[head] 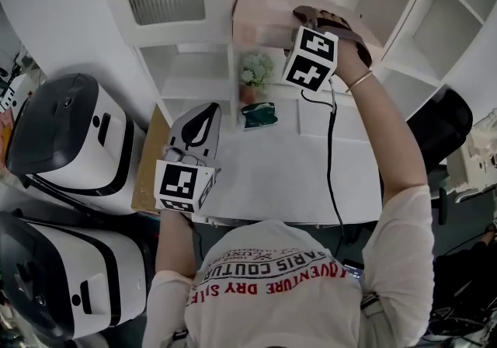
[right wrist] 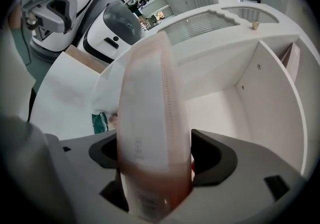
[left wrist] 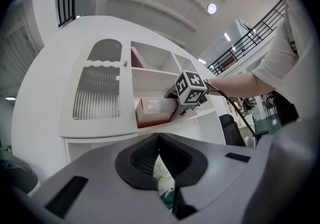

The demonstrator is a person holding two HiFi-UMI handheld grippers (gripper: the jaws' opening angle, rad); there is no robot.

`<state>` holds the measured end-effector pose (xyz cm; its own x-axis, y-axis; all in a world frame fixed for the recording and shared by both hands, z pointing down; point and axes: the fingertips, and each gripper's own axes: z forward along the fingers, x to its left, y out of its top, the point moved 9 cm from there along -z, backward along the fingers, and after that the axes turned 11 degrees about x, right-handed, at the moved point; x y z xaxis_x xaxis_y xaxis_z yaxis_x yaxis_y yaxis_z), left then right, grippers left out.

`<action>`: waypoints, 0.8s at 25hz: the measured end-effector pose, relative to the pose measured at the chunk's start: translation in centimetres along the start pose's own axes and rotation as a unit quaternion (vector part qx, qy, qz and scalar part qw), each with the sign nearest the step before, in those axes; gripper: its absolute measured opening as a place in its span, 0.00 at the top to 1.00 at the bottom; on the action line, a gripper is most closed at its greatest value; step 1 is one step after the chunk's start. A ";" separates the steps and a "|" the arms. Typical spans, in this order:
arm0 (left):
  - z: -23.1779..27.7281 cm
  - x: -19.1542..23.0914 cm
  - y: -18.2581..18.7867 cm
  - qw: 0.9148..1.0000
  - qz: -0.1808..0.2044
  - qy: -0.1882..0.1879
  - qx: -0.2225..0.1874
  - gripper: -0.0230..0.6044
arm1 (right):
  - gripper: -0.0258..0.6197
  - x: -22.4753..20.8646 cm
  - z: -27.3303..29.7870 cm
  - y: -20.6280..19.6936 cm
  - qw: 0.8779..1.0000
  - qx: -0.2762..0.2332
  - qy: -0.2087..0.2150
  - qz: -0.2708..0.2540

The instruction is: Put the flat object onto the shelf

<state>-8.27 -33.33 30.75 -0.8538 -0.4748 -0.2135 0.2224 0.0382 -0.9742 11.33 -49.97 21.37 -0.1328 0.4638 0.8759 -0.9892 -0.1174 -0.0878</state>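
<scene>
A flat pink box (head: 262, 17) lies against the front of the white shelf unit (head: 186, 50), at an open compartment (right wrist: 220, 113). My right gripper (head: 299, 19) is behind it, mostly hidden by its marker cube and the hand. In the right gripper view the box (right wrist: 145, 113) fills the gap between the jaws and touches both pads, so my right gripper (right wrist: 155, 155) is shut on it. The left gripper view shows the box (left wrist: 154, 110) resting on a shelf board. My left gripper (head: 203, 117) hovers over the table's left end, shut and empty (left wrist: 159, 143).
A small potted plant (head: 255, 74) and a green packet (head: 258, 115) sit on the white table (head: 272, 175) below the shelf. Two large white machines (head: 70, 137) stand at the left beside a cardboard box (head: 147, 168). A black chair (head: 444, 127) is at the right.
</scene>
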 end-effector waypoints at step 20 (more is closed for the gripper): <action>3.3 1.8 -1.3 0.999 -0.017 0.038 0.013 0.94 | 0.27 -1.9 6.4 1.2 0.994 -0.030 0.101 0.027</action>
<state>-8.53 -37.11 31.88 -0.8944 -0.4071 -0.1854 0.2034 -0.0009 -0.9791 10.79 -56.64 22.64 -0.1898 0.6253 0.7570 -0.9814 -0.0969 -0.1660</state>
